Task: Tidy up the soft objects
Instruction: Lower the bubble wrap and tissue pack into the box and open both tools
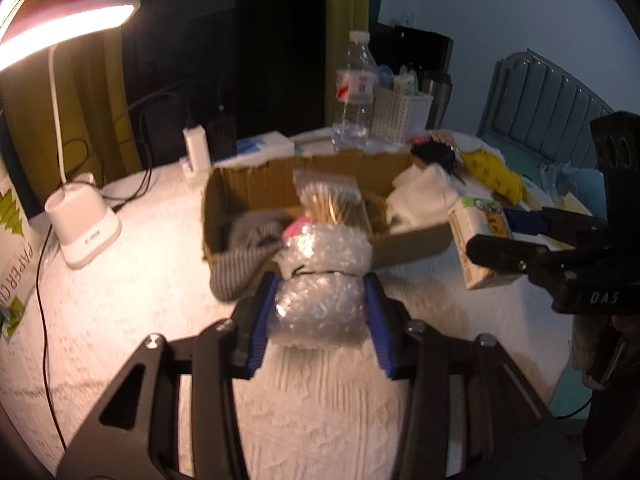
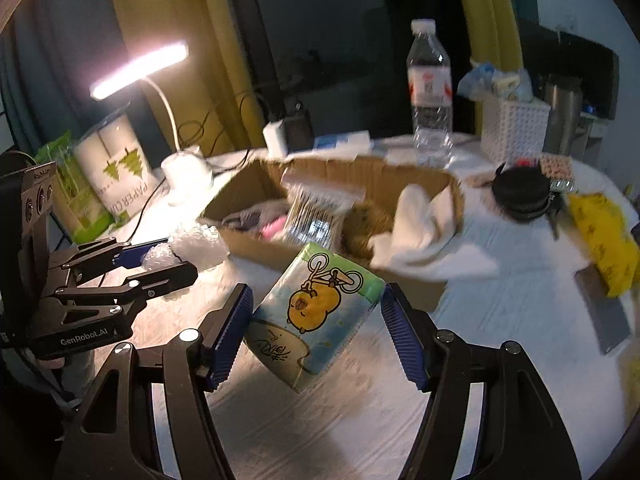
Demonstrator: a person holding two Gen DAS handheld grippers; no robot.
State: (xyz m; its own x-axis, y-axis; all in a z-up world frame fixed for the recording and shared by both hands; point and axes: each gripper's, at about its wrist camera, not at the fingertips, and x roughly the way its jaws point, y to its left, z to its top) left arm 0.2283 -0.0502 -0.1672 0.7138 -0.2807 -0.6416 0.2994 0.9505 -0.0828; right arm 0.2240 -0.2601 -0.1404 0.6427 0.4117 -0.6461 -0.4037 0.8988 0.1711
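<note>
My left gripper (image 1: 320, 300) is shut on a roll of bubble wrap (image 1: 320, 280), held just in front of the cardboard box (image 1: 232, 188). The box holds a grey knit piece (image 1: 248, 240), a pink item (image 1: 294, 228), a clear packet (image 1: 332, 204) and a white cloth (image 1: 424, 196). My right gripper (image 2: 316, 312) is shut on a tissue pack (image 2: 316, 312) with a cartoon cyclist, held in front of the box (image 2: 416, 178). The right gripper also shows in the left wrist view (image 1: 516, 248), and the left gripper in the right wrist view (image 2: 160, 264).
On the white tablecloth stand a desk lamp (image 1: 82, 232), a water bottle (image 1: 354, 92), a white basket (image 1: 400, 114), a charger with cables (image 1: 196, 148) and a paper cup pack (image 2: 116, 168). A yellow bag (image 2: 604, 240) and a black round case (image 2: 520, 194) lie right.
</note>
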